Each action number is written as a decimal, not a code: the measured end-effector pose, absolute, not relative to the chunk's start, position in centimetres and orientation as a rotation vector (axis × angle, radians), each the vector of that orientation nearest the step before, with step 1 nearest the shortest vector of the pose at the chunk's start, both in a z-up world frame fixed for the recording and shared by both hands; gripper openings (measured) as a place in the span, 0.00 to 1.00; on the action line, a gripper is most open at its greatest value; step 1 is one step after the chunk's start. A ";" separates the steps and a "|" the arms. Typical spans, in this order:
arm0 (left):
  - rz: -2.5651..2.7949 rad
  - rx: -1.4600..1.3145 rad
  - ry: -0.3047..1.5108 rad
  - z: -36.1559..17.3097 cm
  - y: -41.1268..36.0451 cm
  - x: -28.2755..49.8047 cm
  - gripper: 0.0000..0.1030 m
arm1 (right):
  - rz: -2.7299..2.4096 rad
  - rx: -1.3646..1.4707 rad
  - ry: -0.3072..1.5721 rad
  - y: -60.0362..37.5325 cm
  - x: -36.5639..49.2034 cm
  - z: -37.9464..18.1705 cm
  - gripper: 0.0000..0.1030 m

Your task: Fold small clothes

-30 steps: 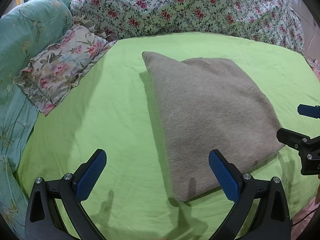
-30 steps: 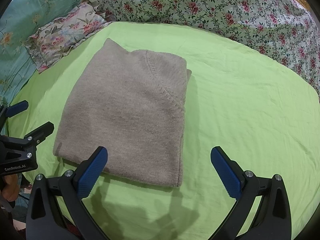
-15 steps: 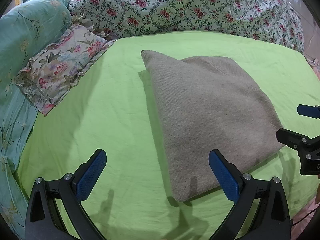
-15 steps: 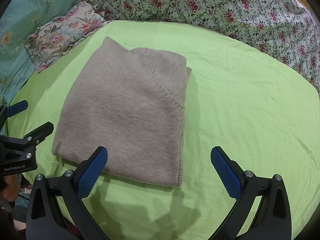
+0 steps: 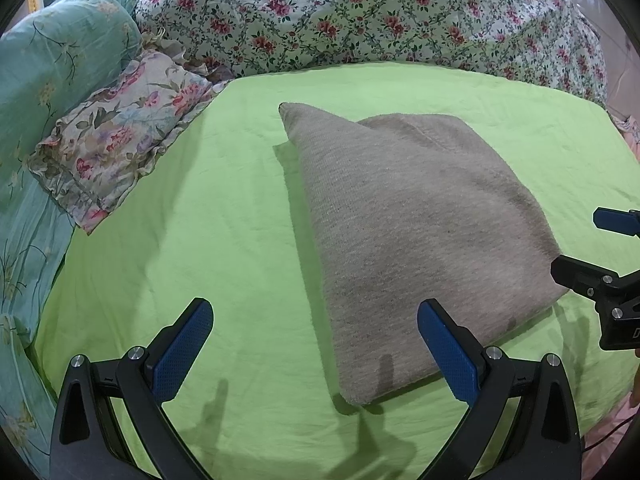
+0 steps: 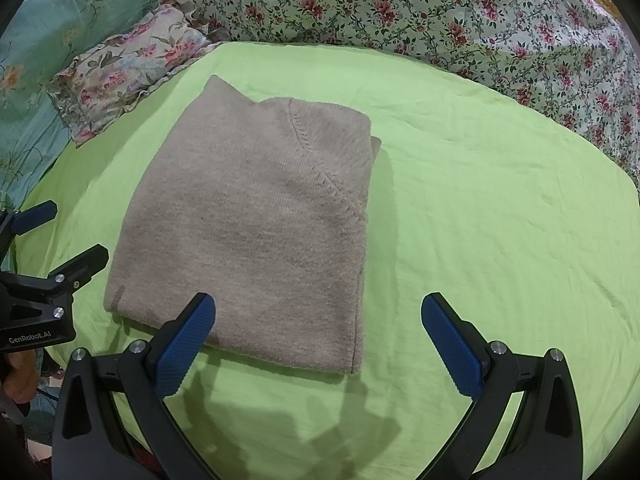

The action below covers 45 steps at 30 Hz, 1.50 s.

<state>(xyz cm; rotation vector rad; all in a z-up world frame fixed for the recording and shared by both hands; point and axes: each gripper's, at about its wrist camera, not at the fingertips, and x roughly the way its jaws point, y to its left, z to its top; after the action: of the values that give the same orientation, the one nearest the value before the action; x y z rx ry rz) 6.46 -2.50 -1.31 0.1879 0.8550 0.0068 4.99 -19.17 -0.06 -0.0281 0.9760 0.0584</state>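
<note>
A beige knit sweater (image 5: 412, 232) lies folded into a thick rectangle on the lime green sheet (image 5: 208, 240); it also shows in the right wrist view (image 6: 256, 224). My left gripper (image 5: 316, 344) is open and empty, held above the sheet at the sweater's near left corner. My right gripper (image 6: 320, 344) is open and empty, held above the sweater's near right corner. Each gripper shows at the edge of the other's view: the right one (image 5: 600, 256) and the left one (image 6: 52, 236).
A floral quilt (image 5: 360, 12) is heaped along the far side of the bed. A frilled floral pillow (image 5: 116, 140) and a teal cover (image 5: 48, 64) lie at the left. Bare green sheet (image 6: 500, 208) stretches right of the sweater.
Almost nothing has changed. Both grippers stay open above the near edge of the folded sweater, with only a slight drift of the views.
</note>
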 end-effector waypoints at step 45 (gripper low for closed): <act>-0.004 0.140 0.875 -0.9 -1.6 9.5 0.99 | 0.062 -0.008 0.956 -19.4 6.7 0.7 1.00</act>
<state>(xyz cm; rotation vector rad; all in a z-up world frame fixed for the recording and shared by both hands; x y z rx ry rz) 9.52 -1.59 -0.92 0.1405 0.8749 -0.0037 6.67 -19.41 0.67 -0.0082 0.9564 0.0625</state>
